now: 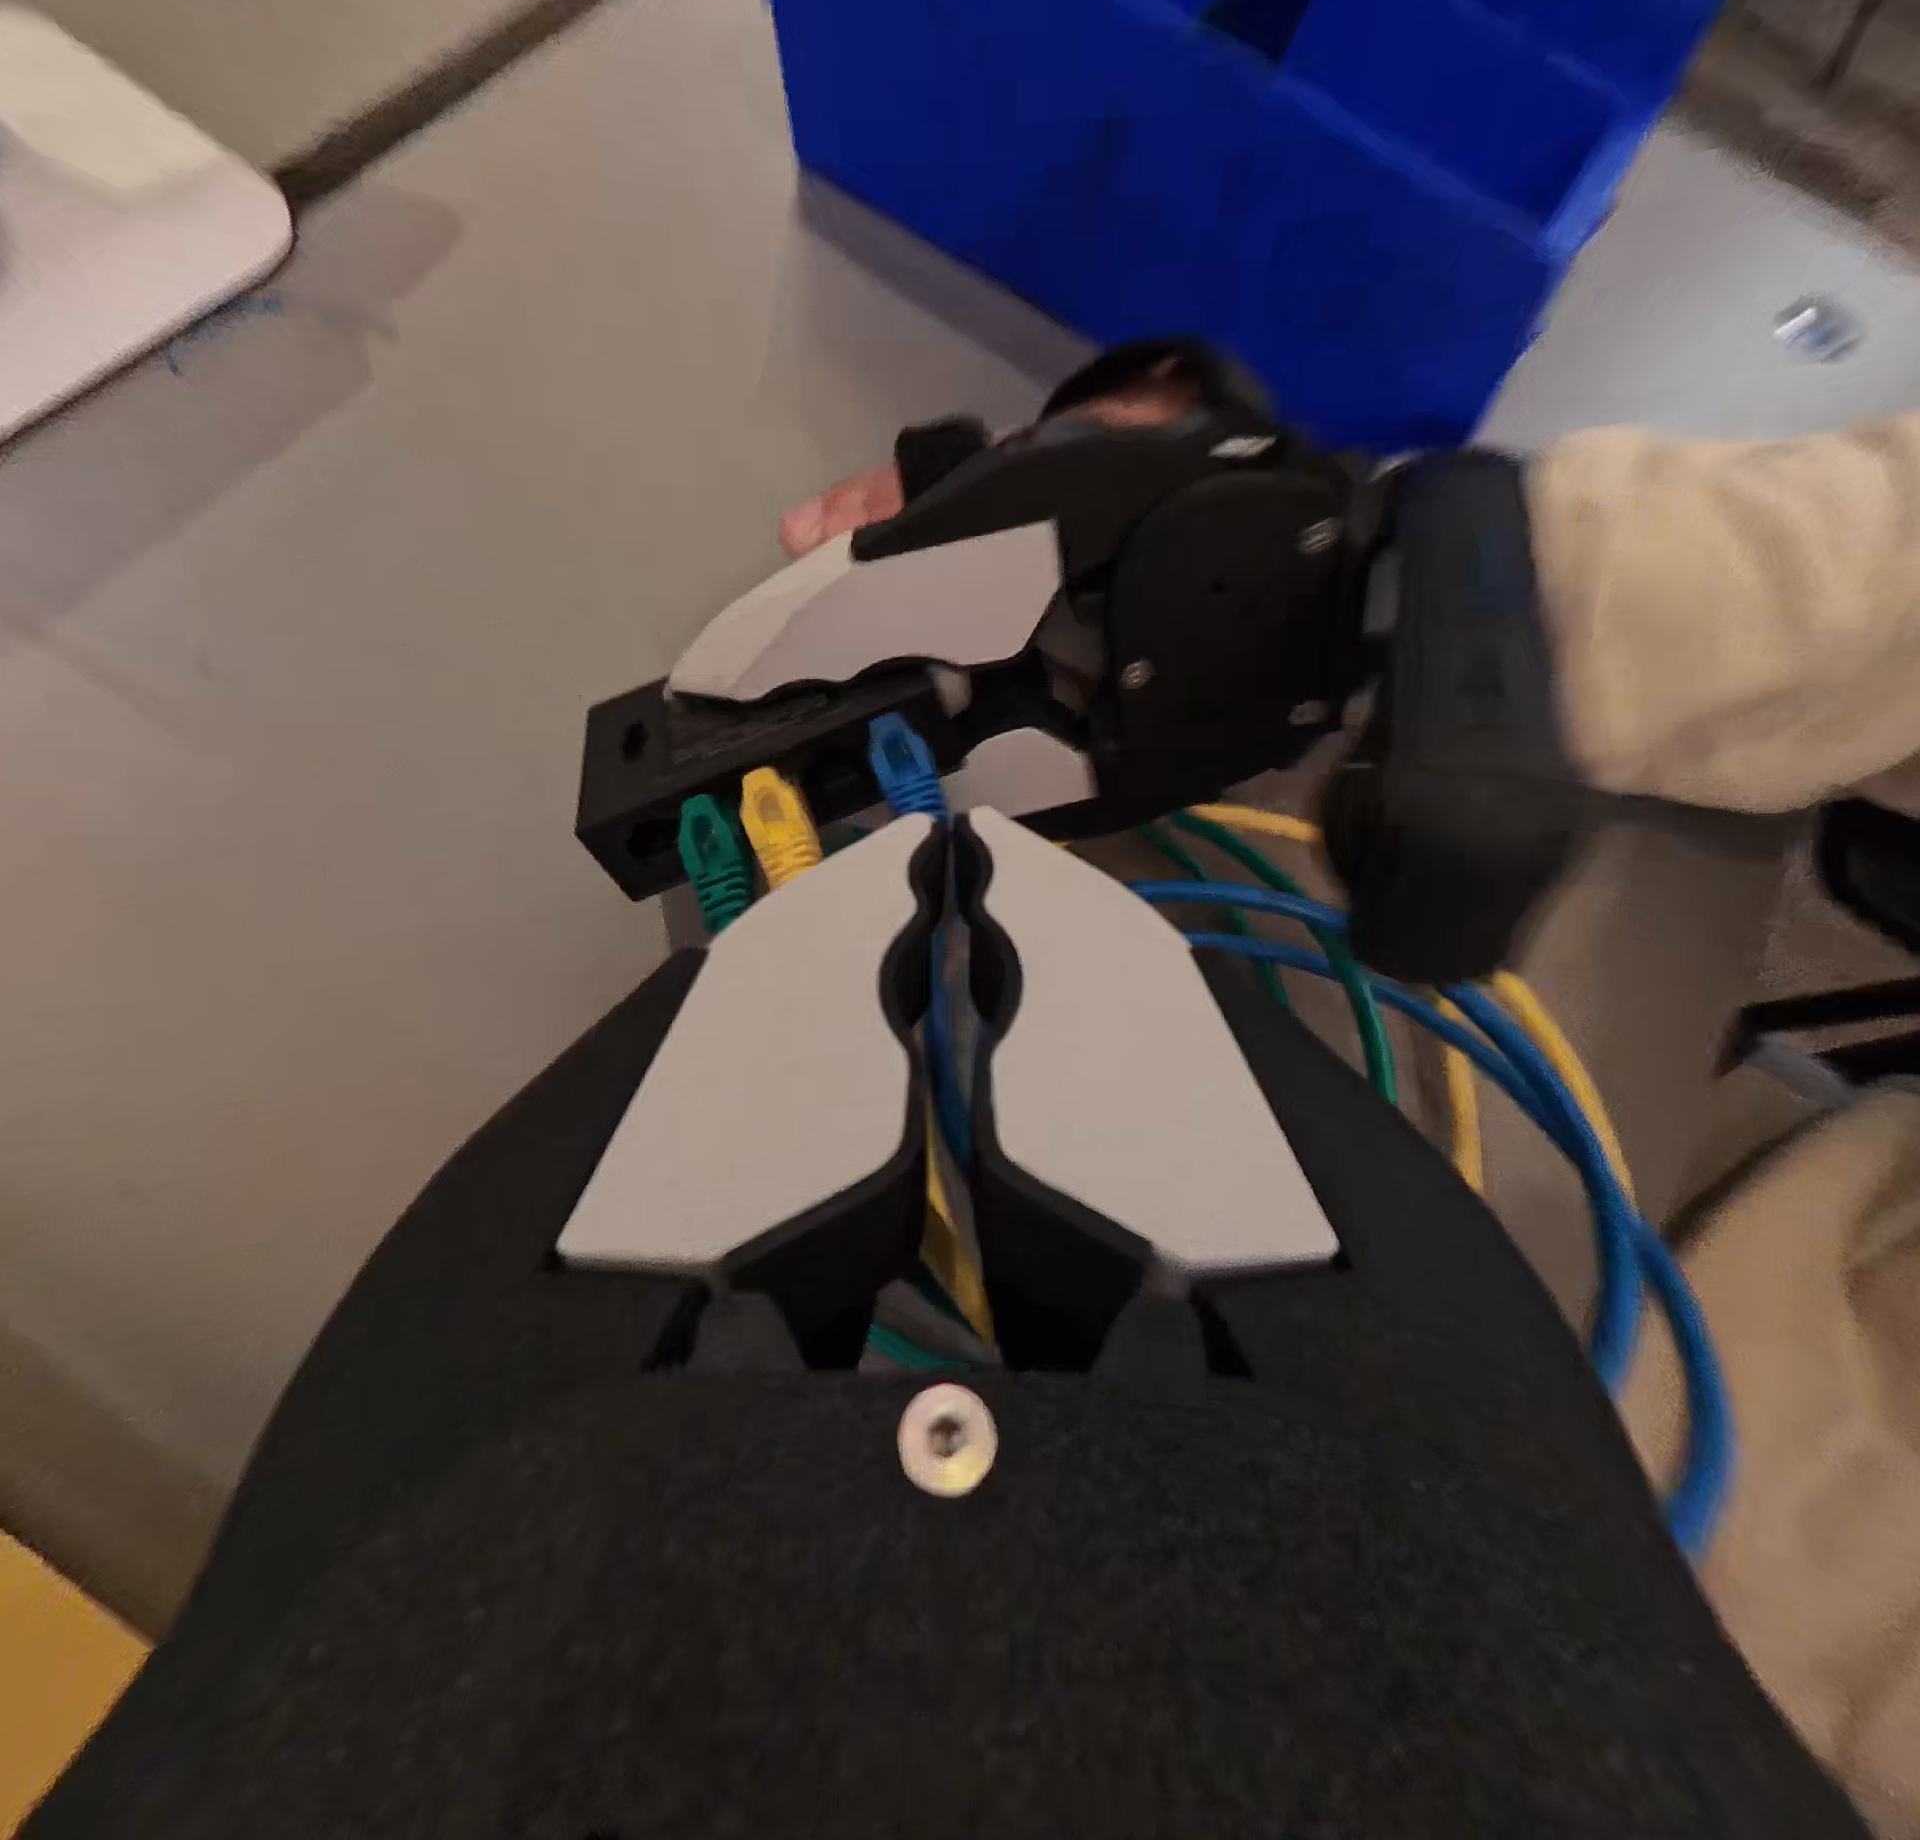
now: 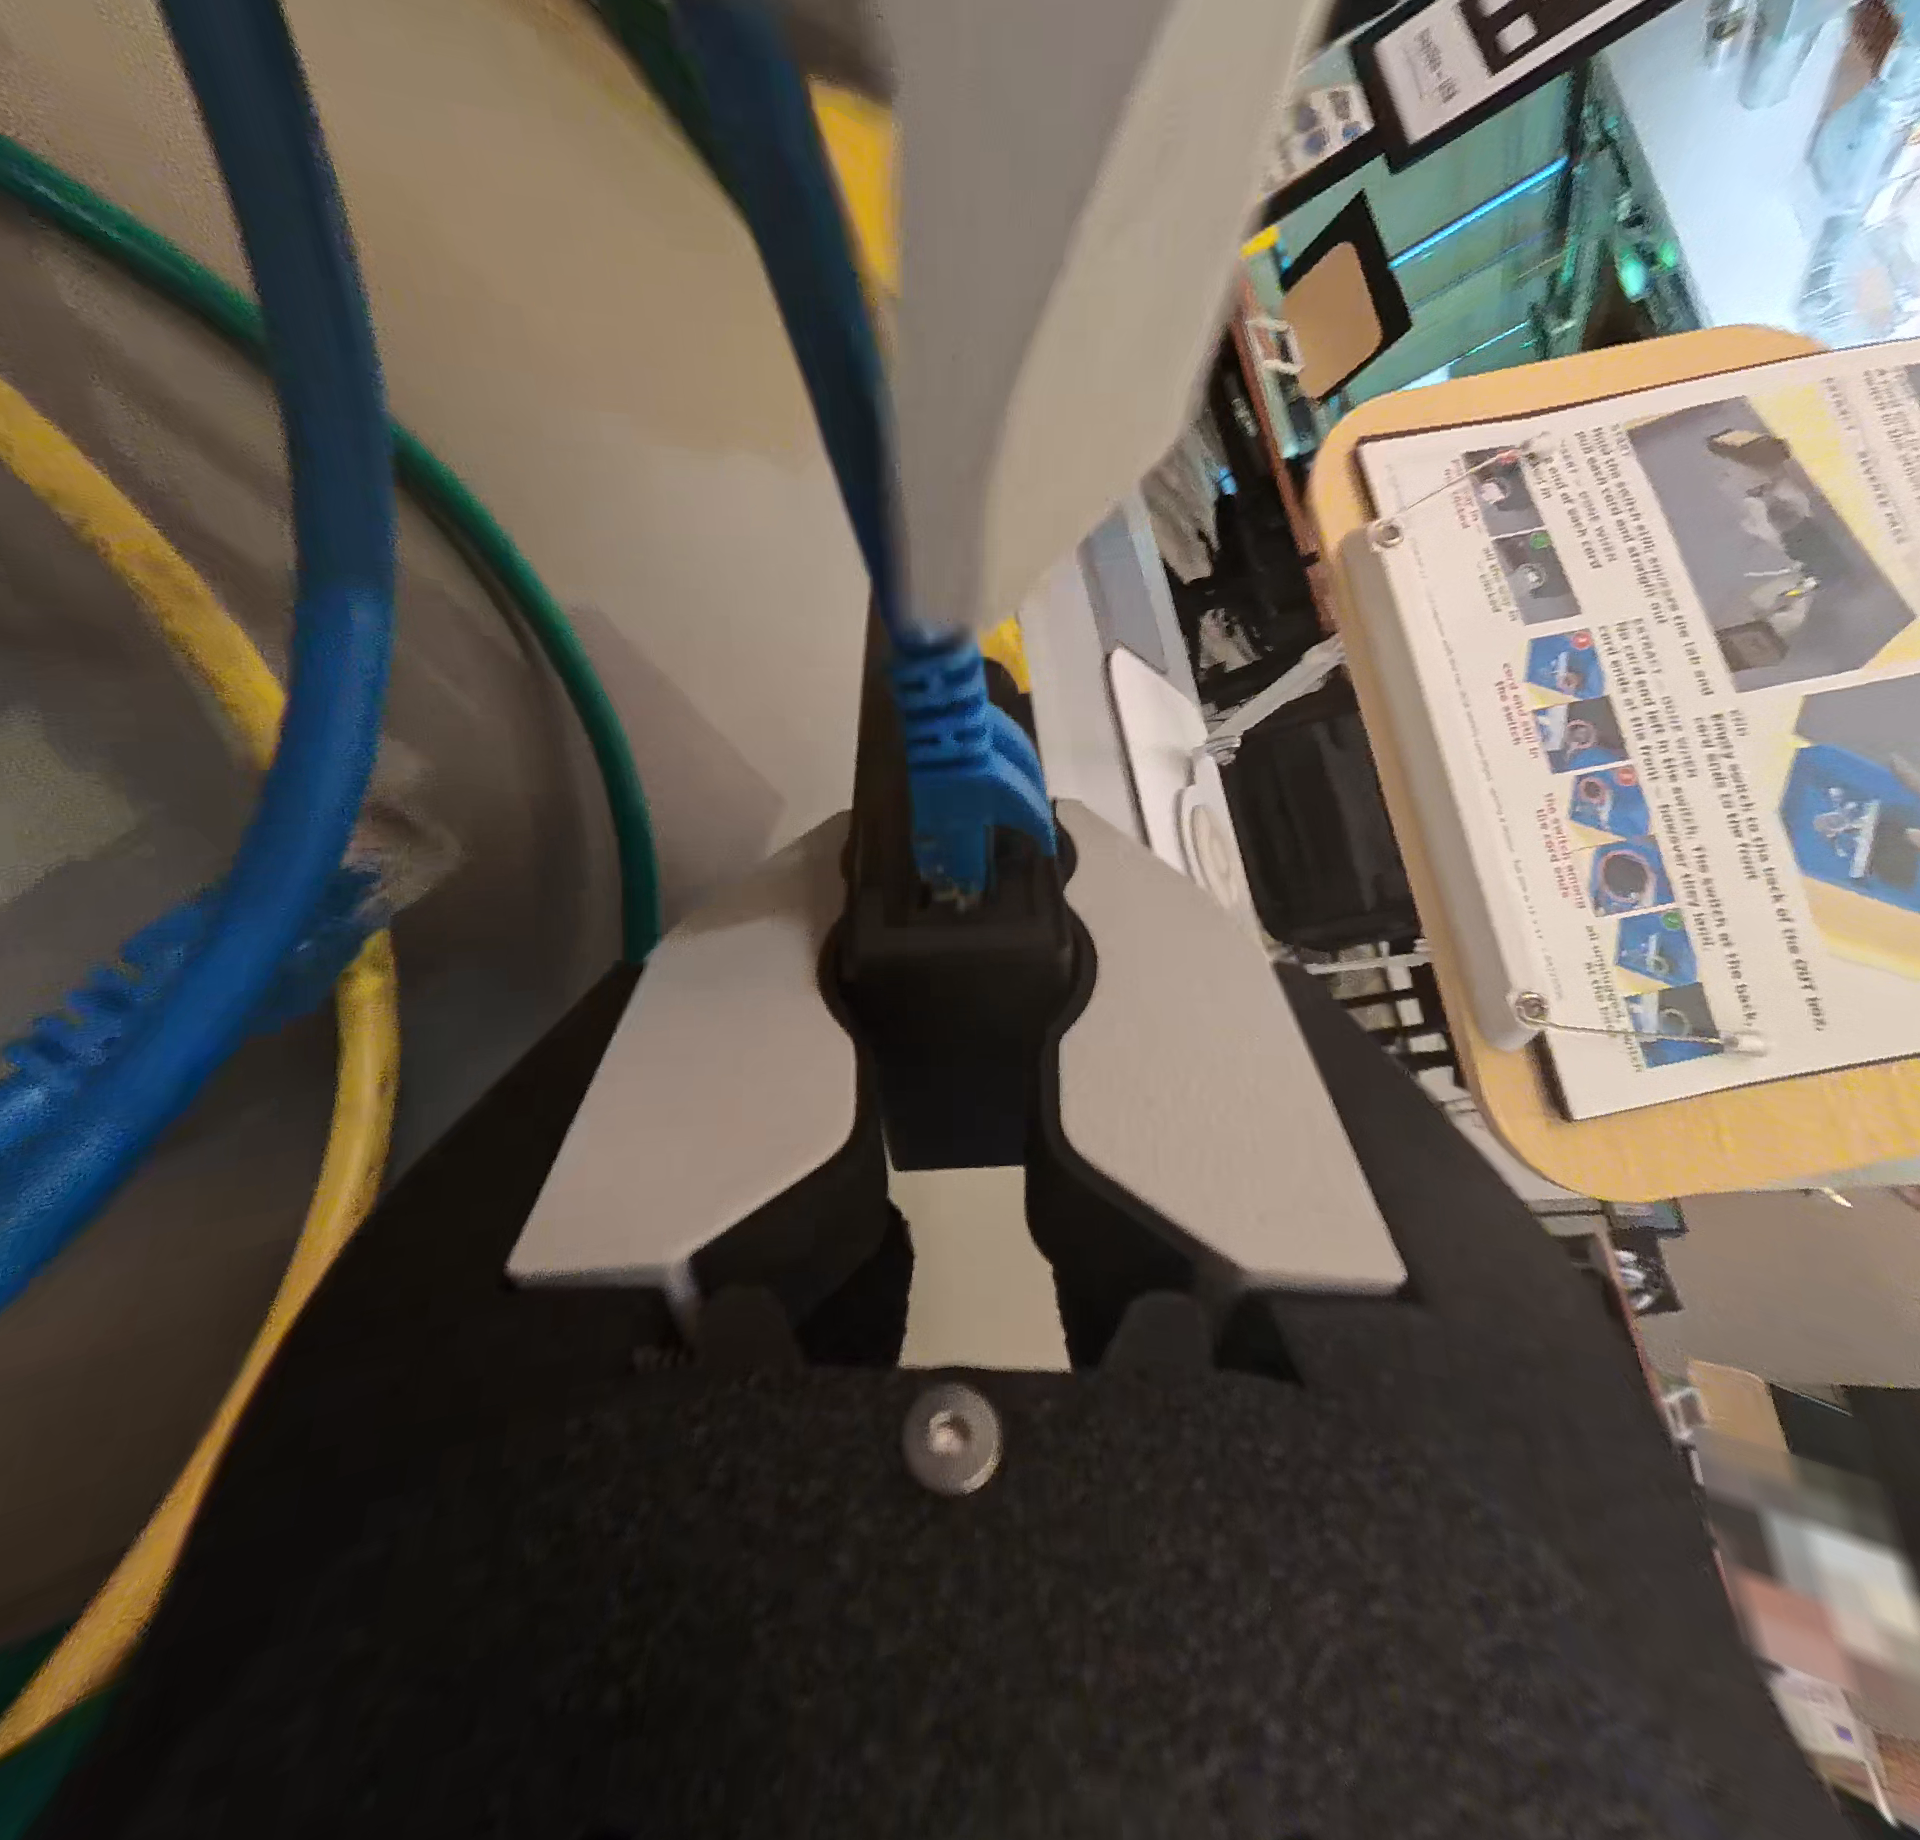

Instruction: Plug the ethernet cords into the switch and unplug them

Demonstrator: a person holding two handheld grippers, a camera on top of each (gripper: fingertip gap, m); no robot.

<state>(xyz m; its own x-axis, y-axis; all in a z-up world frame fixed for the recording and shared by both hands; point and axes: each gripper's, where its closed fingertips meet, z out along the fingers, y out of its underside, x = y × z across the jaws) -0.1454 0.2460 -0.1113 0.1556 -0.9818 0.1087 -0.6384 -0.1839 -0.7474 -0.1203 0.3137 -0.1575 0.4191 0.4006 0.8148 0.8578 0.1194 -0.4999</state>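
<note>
A black switch (image 1: 665, 793) is held a little above the table. A green plug (image 1: 712, 855), a yellow plug (image 1: 777, 822) and a blue plug (image 1: 902, 756) sit in its ports. My left gripper (image 1: 951, 834) is shut on the blue cord (image 1: 948, 1001) just behind the blue plug. My right gripper (image 2: 956, 855) is shut on the end of the switch (image 2: 956, 1021); it also shows in the left wrist view (image 1: 862, 710). The blue plug (image 2: 940, 741) sits in the port beside the right fingertips. A second blue plug (image 2: 62, 1084) lies loose at the left.
A blue bin (image 1: 1195, 128) stands behind the switch. Loops of blue (image 1: 1621, 1219), yellow (image 1: 1558, 1063) and green (image 1: 1371, 1011) cord hang at the right. A white object (image 1: 104, 221) lies at the far left. A clipboard with an instruction sheet (image 2: 1621, 741) is at the right.
</note>
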